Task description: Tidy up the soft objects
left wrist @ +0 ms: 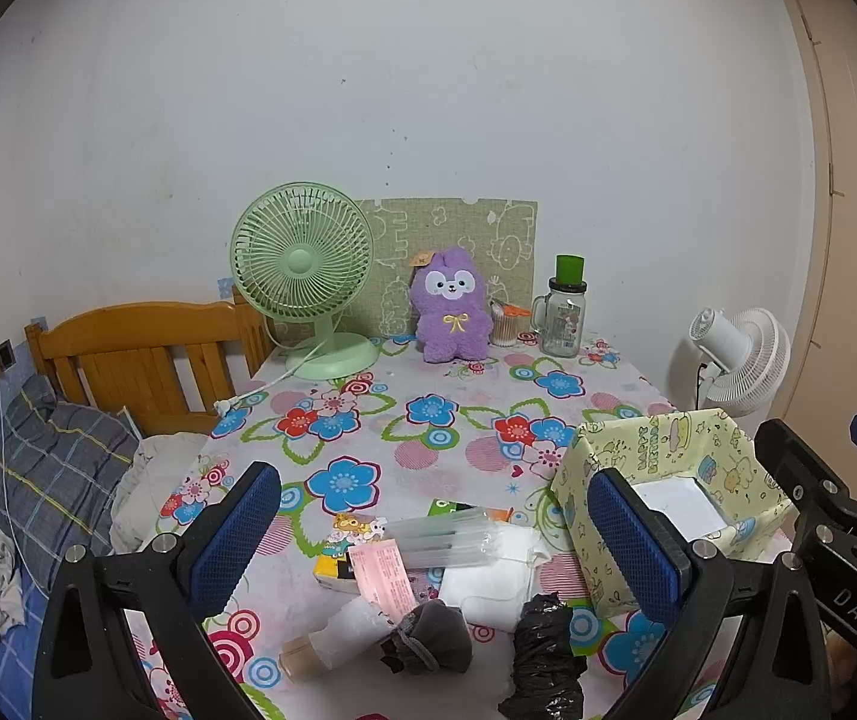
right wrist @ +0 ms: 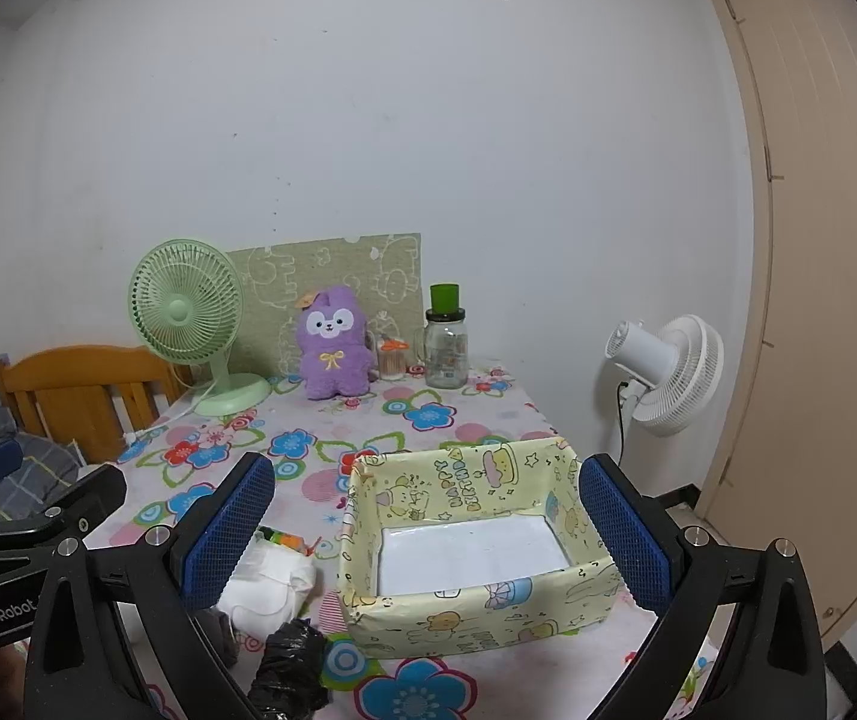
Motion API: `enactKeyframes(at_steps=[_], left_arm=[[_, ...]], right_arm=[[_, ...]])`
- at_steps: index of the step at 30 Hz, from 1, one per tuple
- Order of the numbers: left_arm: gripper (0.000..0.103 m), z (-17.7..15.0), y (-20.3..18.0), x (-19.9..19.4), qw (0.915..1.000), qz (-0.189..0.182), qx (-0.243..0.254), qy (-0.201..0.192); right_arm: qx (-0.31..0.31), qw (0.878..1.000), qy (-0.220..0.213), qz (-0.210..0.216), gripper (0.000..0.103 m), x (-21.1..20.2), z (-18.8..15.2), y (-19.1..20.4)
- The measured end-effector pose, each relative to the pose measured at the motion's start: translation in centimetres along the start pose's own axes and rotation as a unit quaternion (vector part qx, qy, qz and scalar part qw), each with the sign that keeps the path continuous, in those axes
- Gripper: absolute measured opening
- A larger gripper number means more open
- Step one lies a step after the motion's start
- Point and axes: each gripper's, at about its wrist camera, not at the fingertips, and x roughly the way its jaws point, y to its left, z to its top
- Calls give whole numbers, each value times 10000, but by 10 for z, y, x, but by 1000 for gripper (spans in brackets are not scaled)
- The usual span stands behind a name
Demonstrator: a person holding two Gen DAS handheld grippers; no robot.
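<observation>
Both claws held above the near edge of the table, nothing picked yet. Left gripper wide open, empty, looking down on the pile: grey pouch, black bag, white pad, a clear tube pack, a tissue pack half under a pink slip. Right gripper also wide open, empty, framing the box, which sits just right of the pile and holds only a white liner. Pile items touch and overlap; I judge the first grasp is still ahead. Risks as I see them: the pouch leans against a white roll, so a pinch there may drag the roll along or nudge it toward the table edge. The black bag is crinkled film; pads may catch one fold and it could slip out mid-carry. The box looks light, paper-covered; a claw clipping its wall on the drop could shove it toward the right edge. The two rigs sit close together, so crossing paths over the pile may knock them.
</observation>
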Motion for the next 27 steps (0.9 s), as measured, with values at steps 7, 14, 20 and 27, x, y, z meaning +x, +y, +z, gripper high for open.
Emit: enactKeyframes(at_steps=[7, 14, 20, 27], left_arm=[[103, 0, 0, 0, 10000, 0, -5, -8], [103, 0, -1, -1, 10000, -3, 10, -27], [103, 1, 0, -2, 9999, -117, -13, -24], [103, 0, -4, -3, 10000, -69, 21, -46]], right_arm=[[0, 10000, -5, -5, 103, 0, 1, 0], [-3, 10000, -19, -17, 103, 0, 3, 0], [12, 10000, -28, -24, 103, 0, 3, 0], [5, 10000, -38, -45, 103, -1, 2, 1]])
